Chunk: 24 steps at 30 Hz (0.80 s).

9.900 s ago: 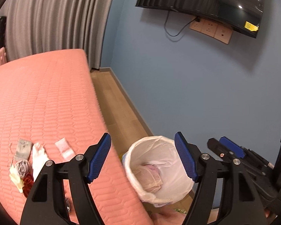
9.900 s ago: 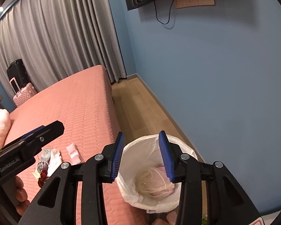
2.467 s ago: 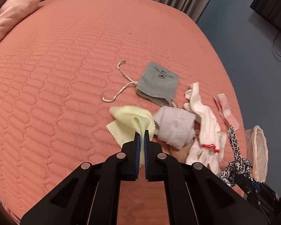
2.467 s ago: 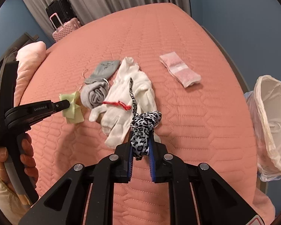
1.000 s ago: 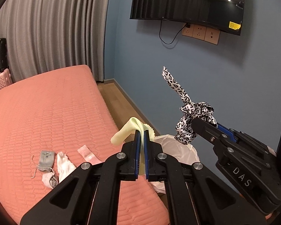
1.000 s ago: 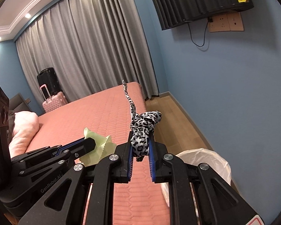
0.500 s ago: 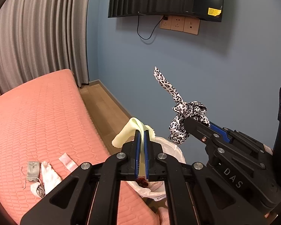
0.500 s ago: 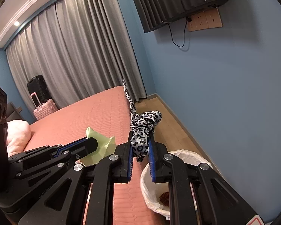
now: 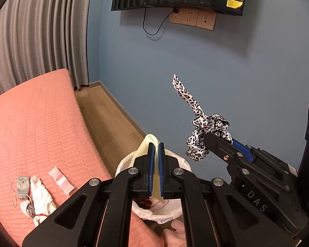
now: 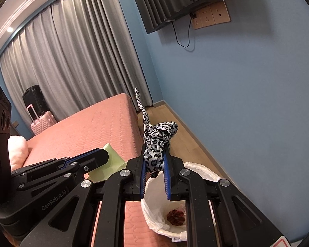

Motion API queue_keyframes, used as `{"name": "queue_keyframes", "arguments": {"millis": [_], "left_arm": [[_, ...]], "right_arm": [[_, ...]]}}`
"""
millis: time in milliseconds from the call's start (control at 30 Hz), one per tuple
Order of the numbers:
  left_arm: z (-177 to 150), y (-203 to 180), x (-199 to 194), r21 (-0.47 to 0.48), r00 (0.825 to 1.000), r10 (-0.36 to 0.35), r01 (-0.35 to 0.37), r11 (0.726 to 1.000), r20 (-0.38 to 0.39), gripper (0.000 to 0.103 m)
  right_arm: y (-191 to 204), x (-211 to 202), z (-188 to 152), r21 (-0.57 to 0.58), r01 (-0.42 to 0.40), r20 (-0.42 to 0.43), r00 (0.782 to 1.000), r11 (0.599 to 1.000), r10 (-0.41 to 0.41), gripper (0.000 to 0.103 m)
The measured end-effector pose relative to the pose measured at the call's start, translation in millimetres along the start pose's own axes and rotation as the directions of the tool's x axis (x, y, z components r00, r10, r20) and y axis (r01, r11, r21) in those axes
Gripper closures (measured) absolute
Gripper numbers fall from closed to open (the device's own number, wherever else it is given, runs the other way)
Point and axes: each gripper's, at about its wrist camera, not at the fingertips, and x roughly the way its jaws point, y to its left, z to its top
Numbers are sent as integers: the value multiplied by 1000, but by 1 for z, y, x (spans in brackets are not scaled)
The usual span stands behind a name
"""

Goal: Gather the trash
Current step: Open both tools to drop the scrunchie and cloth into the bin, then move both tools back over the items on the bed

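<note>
Both hand-held grippers have swung from the bed to one white-lined bin (image 10: pixel 197 170) below: left (image 9: pixel 155 144) clamps one pale-yellow cloth (image 9: pixel 141 150), right (image 10: pixel 154 160) one leopard-print scrunchie (image 10: pixel 157 144).

Both wrist views angled down – sharing lined bin (image 9: pixel 181 216), bed (image 10: pixel 88 127)

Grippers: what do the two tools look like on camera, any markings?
Both are matte black, angular linkage frames with silver rivets and blue ribbed pads. The left tool reads "GenRobot.AI" in the right wrist view; the right tool shows "DAS" in the left wrist view. No cables or sleeves visible.
</note>
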Motion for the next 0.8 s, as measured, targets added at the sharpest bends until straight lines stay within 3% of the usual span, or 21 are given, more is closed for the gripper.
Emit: {"name": "queue_keyframes", "arguments": {"millis": [167, 233, 300, 367, 800], "left_arm": [[4, 2, 11, -28, 1000, -26, 26, 999, 3, 98], [6, 5, 17, -42, 1000, -26, 26, 999, -9, 89], [6, 8, 20, -53, 1000, 2, -2, 999, -16, 50], [5, 13, 18, -79, 999, 35, -35, 996, 6, 37], [-11, 48, 6, -164, 997, 75, -73, 984, 3, 36]], "right_arm": [[-3, 10, -2, 2, 17, -13, 1000, 1000, -17, 88], [-5, 14, -4, 8, 26, -18, 1000, 1000, -26, 86], [-6, 17, -5, 17, 35, -22, 999, 999, -34, 85], [-9, 20, -7, 27, 38, -22, 999, 999, -38, 79], [6, 24, -19, 27, 26, -35, 999, 999, -25, 68]]}}
